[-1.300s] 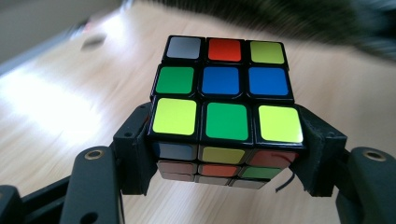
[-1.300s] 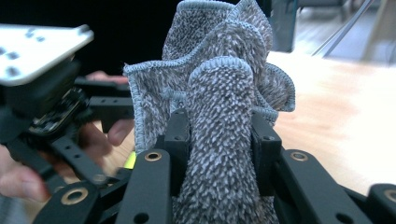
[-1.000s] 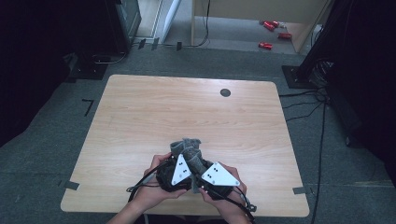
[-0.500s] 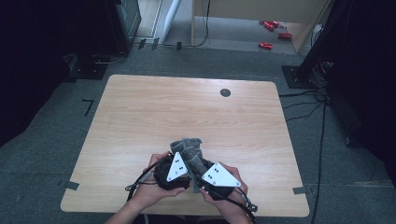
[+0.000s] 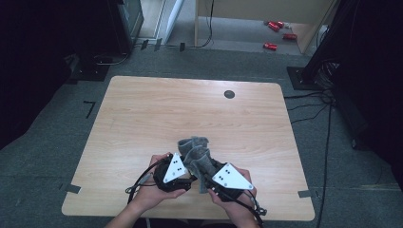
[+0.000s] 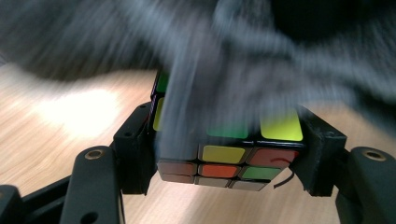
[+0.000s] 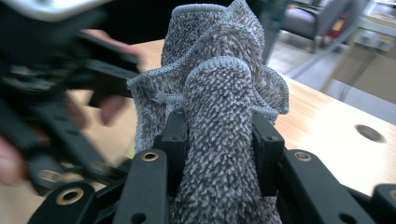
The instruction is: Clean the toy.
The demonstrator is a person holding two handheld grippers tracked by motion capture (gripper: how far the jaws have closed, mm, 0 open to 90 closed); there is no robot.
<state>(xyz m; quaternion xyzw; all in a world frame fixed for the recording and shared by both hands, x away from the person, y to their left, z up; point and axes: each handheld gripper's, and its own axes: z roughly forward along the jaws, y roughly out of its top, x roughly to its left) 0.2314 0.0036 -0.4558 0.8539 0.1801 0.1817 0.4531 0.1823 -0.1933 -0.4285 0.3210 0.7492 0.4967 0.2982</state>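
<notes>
While a cube (image 6: 224, 154) is clamped in the left hand-held gripper (image 6: 224, 158), a grey cloth (image 7: 219, 116) is pinched by the right hand-held gripper (image 7: 217, 140), draped over the cube.

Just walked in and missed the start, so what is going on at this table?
A person at the near edge of the wooden table holds a gripper in each hand. The left gripper is clamped on a colour puzzle cube. The right gripper is pinching a bunched grey cloth and holds it over the cube, so the cloth drapes across the cube's top. It looks as though the cube is being wiped or wrapped, though which one cannot be told.
</notes>
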